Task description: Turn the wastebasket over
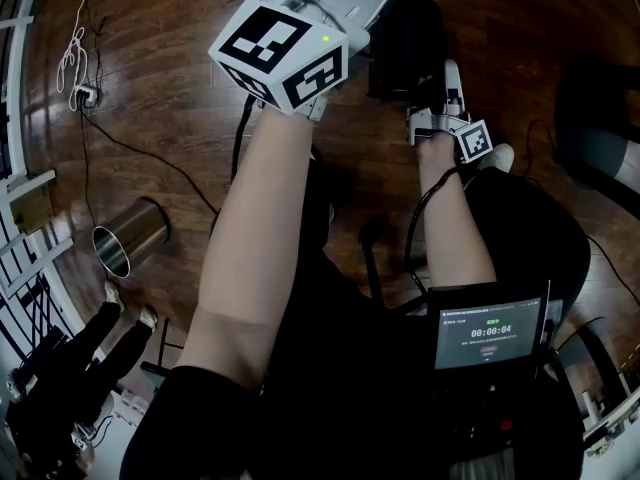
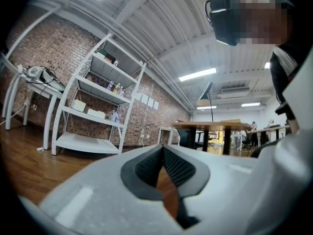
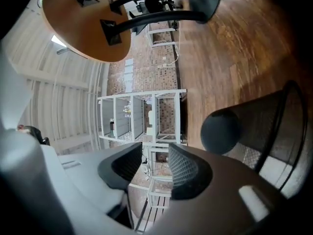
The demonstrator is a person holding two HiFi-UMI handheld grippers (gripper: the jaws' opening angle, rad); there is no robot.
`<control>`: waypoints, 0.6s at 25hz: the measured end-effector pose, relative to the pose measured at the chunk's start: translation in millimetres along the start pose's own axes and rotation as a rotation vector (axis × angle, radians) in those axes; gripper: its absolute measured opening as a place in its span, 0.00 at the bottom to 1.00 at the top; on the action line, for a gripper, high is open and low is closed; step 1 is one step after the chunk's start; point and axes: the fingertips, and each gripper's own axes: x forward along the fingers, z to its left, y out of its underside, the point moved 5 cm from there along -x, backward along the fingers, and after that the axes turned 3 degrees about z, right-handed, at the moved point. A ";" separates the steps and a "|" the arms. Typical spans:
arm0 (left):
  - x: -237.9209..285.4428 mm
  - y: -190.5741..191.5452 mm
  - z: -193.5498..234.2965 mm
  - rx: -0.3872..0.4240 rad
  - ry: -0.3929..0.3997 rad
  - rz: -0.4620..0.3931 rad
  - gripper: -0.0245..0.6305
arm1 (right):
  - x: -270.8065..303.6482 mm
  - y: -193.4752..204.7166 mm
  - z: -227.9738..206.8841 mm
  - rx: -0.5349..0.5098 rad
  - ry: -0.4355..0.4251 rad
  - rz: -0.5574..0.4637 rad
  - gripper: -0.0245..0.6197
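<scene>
One mesh wastebasket [image 3: 268,122] just beside the right claw [image 3: 155,163]

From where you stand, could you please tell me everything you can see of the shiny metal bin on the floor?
The metal bin is a plain, shiny, steel-looking cylinder lying on its side on the wooden floor, at the head view's left. Its open mouth faces lower left; nothing shows inside. Only the floor seems to touch it, and a bystander's shoe stands close beside the mouth.

White left tool [image 2: 163,148], right tool [image 3: 155,161], black-and-white marker cubes [image 1: 280,53], black clothing [image 1: 330,378]
</scene>
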 end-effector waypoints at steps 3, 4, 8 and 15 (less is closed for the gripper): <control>-0.2 -0.5 -0.2 -0.002 0.003 -0.008 0.04 | -24.5 11.5 -12.8 0.018 0.020 0.035 0.32; 0.1 -1.1 -0.4 -0.003 0.002 -0.012 0.04 | -33.0 13.8 -16.8 0.020 0.034 0.037 0.32; 1.2 -1.3 -1.3 -0.007 0.003 -0.017 0.04 | -67.5 21.0 -35.6 0.012 0.138 0.034 0.35; 0.8 -3.5 -2.0 -0.014 0.000 -0.017 0.04 | -97.4 23.5 -71.3 -0.012 0.318 0.031 0.45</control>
